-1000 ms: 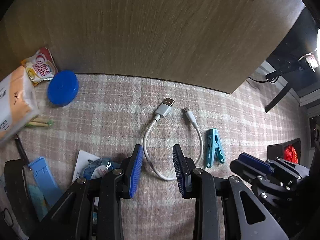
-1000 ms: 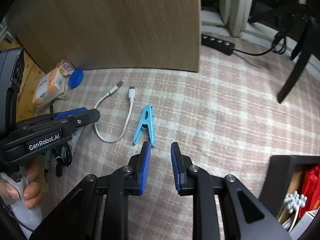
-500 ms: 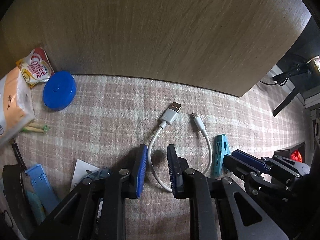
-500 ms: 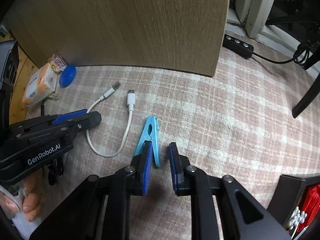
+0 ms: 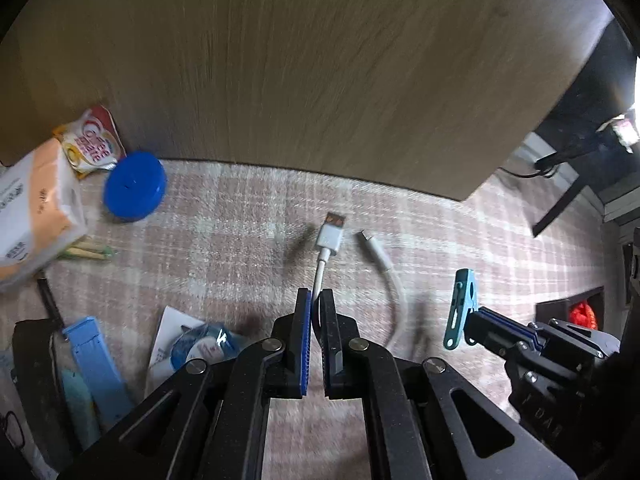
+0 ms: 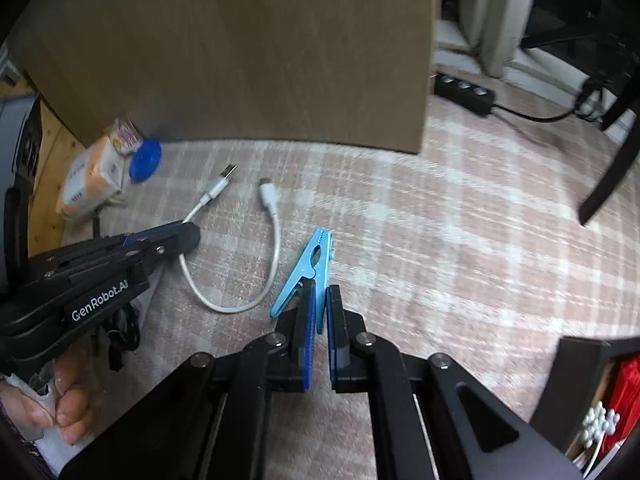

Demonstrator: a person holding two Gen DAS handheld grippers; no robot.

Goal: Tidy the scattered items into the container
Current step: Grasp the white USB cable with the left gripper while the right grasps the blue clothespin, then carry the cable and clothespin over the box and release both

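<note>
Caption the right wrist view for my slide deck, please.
Right gripper shut on a blue clothespin on plaid cloth, while the left gripper pinches a white USB cable.

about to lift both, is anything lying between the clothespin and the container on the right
Nothing visible: bare plaid cloth runs from the blue clothespin, held by the right gripper, to the dark container at lower right.
</note>
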